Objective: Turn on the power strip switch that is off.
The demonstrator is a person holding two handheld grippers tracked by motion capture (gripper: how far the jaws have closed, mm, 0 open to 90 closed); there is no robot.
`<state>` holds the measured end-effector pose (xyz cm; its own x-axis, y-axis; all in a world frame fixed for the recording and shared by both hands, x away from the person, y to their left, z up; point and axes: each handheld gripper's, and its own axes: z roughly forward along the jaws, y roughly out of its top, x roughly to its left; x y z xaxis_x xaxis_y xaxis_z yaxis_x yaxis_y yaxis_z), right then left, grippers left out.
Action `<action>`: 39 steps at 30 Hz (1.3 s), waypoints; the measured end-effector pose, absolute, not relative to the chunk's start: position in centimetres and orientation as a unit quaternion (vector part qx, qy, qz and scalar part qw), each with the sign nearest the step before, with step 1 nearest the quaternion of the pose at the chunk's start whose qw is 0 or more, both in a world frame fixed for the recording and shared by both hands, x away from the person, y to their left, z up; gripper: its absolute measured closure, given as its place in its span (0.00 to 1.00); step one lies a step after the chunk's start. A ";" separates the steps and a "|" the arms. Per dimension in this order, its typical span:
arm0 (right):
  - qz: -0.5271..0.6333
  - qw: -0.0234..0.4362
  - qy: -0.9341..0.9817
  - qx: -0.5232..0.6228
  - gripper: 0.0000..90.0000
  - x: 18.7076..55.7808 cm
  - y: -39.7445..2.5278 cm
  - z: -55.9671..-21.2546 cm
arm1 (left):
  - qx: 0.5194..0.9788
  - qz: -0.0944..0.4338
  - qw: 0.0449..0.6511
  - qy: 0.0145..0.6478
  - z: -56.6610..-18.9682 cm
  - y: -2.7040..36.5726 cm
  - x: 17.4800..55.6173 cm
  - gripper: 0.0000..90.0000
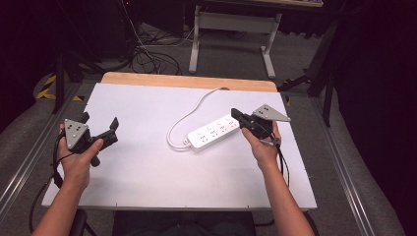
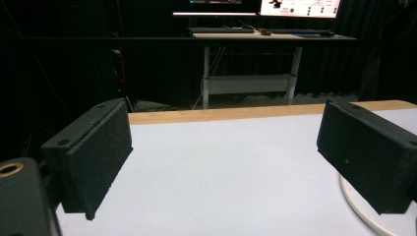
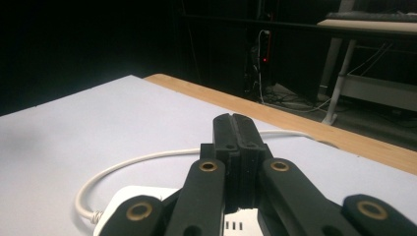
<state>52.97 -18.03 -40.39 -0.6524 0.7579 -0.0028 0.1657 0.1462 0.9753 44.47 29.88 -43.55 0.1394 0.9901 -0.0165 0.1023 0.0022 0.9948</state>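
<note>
Power strip [image 1: 215,132]: lay near the tabletop [image 1: 147,172] centre, cord [image 1: 189,114] looping toward the far edge.
Right hand-held gripper [image 1: 235,115]: jaws pressed together over the strip's end, probably to nudge it.
Left hand-held gripper [image 1: 101,125]: spread wide near the left edge, idle.

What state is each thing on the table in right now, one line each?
Left hand-held gripper: open, nothing between its jaws, held over bare table.
Right hand-held gripper: shut, empty, over one end of the strip.
White plastic power strip: lying flat, sockets up, nothing plugged in.
White round cable: curving loosely across the table.

high view overhead, facing forward-down; gripper views low, close; all share table [image 1: 147,172].
</note>
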 end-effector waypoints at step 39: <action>0.503 0.216 0.769 0.330 1.00 57.2 -14.3 -43.1 | 0.561 0.437 0.503 0.490 -43.7 30.1 44.1 0.08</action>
<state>57.23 -14.33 -43.11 -0.6888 0.7249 -0.0002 0.2908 0.2766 0.9159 44.06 30.11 -43.73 0.1366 0.9906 -0.0031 0.1103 -0.0121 0.9938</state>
